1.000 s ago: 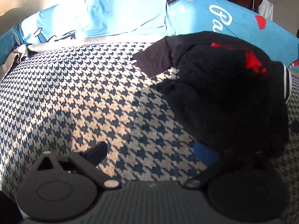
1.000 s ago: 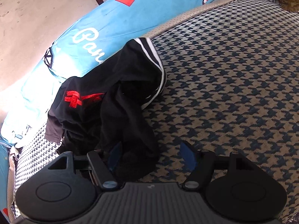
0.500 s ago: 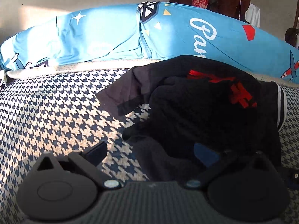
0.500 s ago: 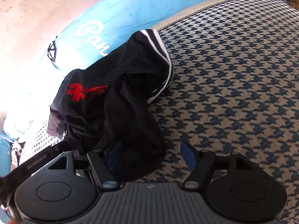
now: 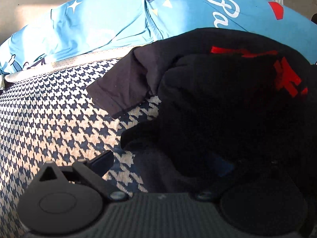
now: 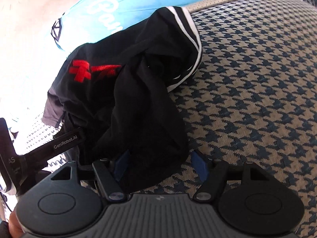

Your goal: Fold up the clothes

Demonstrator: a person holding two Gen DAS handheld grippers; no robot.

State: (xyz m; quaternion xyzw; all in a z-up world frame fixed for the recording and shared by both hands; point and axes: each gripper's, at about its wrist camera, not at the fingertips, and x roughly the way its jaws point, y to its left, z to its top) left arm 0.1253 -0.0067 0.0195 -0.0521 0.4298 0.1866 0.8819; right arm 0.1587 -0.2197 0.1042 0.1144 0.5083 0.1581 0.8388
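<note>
A crumpled black garment (image 5: 218, 109) with a red logo and white side stripes lies on the houndstooth bed cover (image 5: 49, 119). My left gripper (image 5: 162, 164) is open at the heap's near left edge. Its right fingertip is dark and partly lost against the cloth. In the right wrist view the same garment (image 6: 128, 91) bunches in front of my right gripper (image 6: 160, 164), which is open with the garment's lower fold lying between its blue pads. One finger of the left gripper (image 6: 67, 141) reaches into the heap from the left.
A long light-blue printed pillow (image 5: 118, 19) runs along the far side of the bed, right behind the garment. Beyond it is a pale wall (image 6: 29, 10). Bare houndstooth cover (image 6: 257, 89) spreads to the right of the heap.
Both grippers have closed in on the black garment. The left one moved rightward up to its edge and now shows in the right wrist view. Cloth now lies between the right fingers.
</note>
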